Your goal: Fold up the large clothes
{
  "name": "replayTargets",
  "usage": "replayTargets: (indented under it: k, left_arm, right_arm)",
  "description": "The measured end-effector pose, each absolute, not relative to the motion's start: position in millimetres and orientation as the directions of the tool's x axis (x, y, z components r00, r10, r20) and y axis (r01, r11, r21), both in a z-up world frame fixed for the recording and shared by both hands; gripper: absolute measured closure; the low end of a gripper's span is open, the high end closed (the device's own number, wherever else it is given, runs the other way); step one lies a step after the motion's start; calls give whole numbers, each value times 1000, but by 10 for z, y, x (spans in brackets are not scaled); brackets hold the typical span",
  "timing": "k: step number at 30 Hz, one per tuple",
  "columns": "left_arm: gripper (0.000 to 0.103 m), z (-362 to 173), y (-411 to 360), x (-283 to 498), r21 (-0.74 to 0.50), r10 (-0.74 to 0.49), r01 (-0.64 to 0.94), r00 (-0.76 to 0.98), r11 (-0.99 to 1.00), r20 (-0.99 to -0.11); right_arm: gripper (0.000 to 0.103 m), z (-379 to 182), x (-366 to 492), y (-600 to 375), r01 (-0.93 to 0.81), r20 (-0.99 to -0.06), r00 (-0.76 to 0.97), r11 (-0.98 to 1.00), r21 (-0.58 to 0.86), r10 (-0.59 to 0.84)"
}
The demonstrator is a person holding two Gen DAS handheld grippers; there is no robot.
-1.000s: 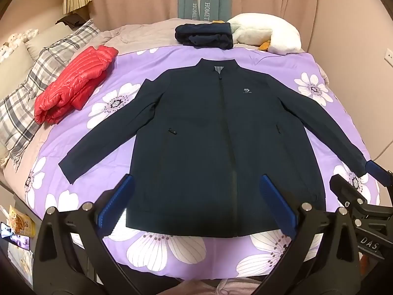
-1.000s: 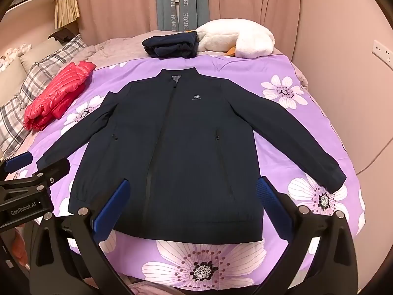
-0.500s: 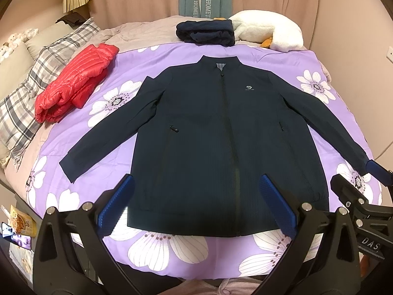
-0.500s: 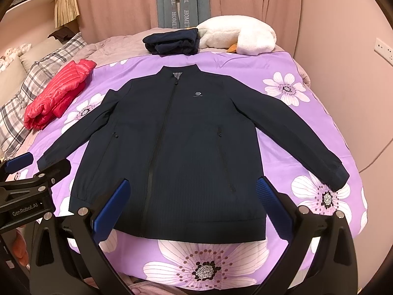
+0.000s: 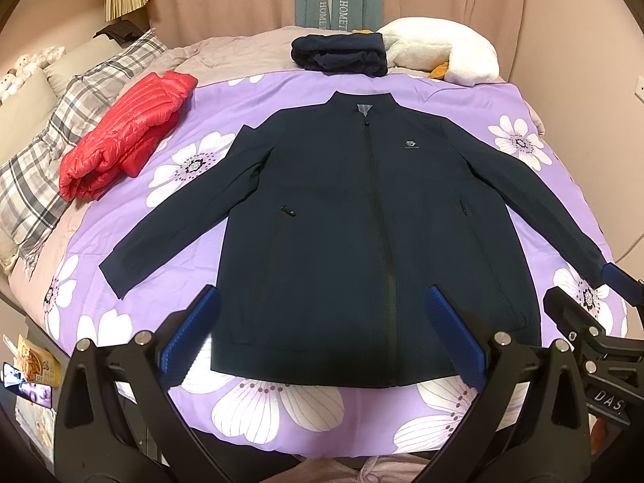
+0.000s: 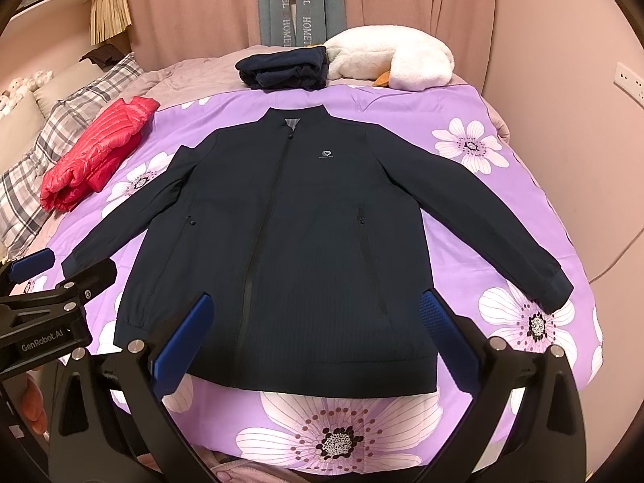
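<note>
both grippers, left gripper [image 5: 322, 336] and right gripper [image 6: 316, 332], hang wide open and hold nothing, above the hem of the navy jacket [image 5: 362, 221], spread flat on the purple floral blanket [image 5: 281, 410].

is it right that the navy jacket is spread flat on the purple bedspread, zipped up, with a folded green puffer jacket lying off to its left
Not quite: the folded puffer jacket is red, not green, as the left wrist view shows clearly. The rest holds: the navy jacket lies spread flat on the purple bedspread, zipped up, with the puffer off to its left.
</note>
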State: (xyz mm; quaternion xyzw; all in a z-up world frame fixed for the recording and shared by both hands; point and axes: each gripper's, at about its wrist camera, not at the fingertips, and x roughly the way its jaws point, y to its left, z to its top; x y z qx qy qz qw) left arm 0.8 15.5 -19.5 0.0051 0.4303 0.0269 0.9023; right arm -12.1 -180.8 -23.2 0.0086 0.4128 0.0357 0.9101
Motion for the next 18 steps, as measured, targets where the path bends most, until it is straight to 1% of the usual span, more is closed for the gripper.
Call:
replayTargets:
  k: [18]
  left_arm:
    - [2,-201,143,0,43,61,-44,629,998,-775]
  right_arm:
    - [1,-213,-117,-1796,-60,-752,655,997,38,68]
